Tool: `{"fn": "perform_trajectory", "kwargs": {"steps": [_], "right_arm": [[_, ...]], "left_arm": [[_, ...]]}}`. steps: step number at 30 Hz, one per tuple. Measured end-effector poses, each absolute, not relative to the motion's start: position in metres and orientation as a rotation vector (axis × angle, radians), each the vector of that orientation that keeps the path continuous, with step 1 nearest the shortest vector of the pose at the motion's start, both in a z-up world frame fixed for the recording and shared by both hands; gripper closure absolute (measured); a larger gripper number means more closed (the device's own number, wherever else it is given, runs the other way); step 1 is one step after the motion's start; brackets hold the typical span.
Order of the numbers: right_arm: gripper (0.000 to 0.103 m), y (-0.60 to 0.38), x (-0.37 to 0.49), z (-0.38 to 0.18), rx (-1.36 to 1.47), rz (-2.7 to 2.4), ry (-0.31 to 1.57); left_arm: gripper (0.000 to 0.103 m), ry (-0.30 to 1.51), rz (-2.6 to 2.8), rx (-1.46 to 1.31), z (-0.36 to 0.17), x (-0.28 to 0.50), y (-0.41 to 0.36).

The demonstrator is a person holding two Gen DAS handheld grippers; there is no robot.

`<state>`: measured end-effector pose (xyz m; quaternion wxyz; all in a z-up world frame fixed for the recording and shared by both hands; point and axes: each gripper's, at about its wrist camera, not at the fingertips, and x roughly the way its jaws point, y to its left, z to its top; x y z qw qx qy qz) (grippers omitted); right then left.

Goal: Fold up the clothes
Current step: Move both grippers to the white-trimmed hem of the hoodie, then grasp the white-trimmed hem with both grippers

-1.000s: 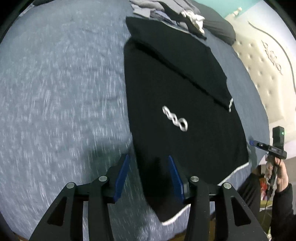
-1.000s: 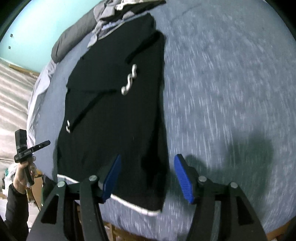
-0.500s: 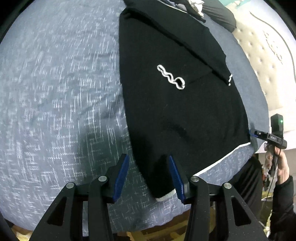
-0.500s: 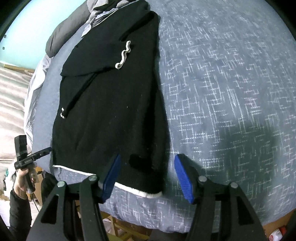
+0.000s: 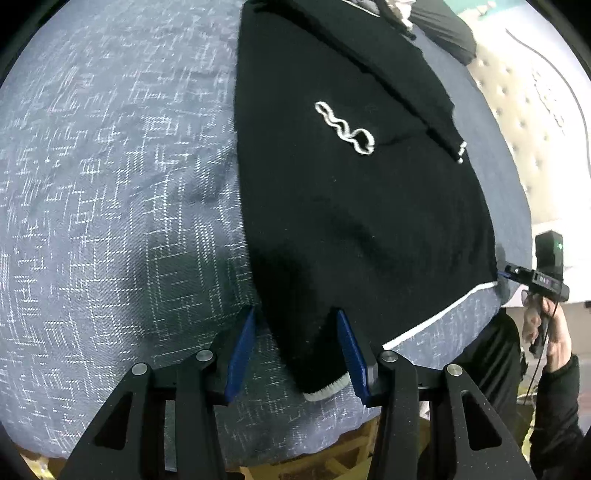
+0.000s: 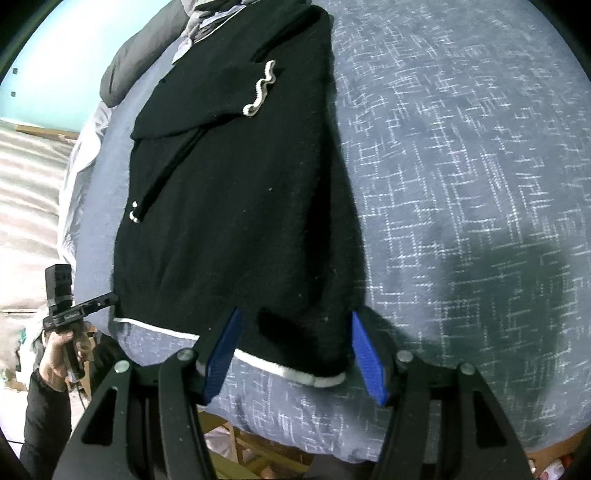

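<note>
A black sweater (image 5: 351,206) with a white hem lies flat on the blue-grey bedspread (image 5: 110,184), sleeves folded across its body. My left gripper (image 5: 295,312) is open, tilted down over the sweater's near left hem corner (image 5: 325,391), which lies between its blue pads. In the right wrist view the same sweater (image 6: 240,203) runs away from me. My right gripper (image 6: 295,314) is open around the near right hem corner (image 6: 317,378). Each view shows the other gripper at the hem's far end, held in a hand (image 5: 554,332).
A pile of grey clothes (image 6: 207,14) and a dark pillow (image 6: 140,62) sit past the sweater's collar. A cream tufted headboard (image 5: 535,110) stands beside the bed. The bed's edge and wooden frame (image 6: 240,454) are just under my grippers.
Both grippers have come down and in toward the near hem. The white-edged corners now sit deeper between the pads. The jaws are as wide as before.
</note>
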<state>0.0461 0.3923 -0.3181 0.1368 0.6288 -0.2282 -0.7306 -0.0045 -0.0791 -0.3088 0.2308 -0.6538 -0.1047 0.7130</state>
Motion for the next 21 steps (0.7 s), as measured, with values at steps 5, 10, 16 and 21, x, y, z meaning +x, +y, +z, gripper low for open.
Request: {"fn": "perform_trajectory", "kwargs": {"steps": [5, 10, 16, 21], "right_arm": [[0.056, 0.390, 0.047, -0.316, 1.795, -2.099, -0.681], [0.075, 0.393, 0.050, -0.312, 1.761, -2.100, -0.689], [0.063, 0.399, 0.048, -0.316, 1.817, -2.103, -0.690], [0.060, 0.398, 0.048, -0.318, 1.813, -2.091, -0.697]], "left_arm": [[0.057, -0.267, 1.945, -1.749, -0.300, 0.002, -0.076], [0.069, -0.268, 1.908, -1.723, -0.298, 0.006, -0.072], [0.067, -0.246, 1.914, -1.768, -0.308, 0.007, -0.062], [0.066, -0.243, 1.907, -1.774, -0.312, 0.008, -0.058]]}}
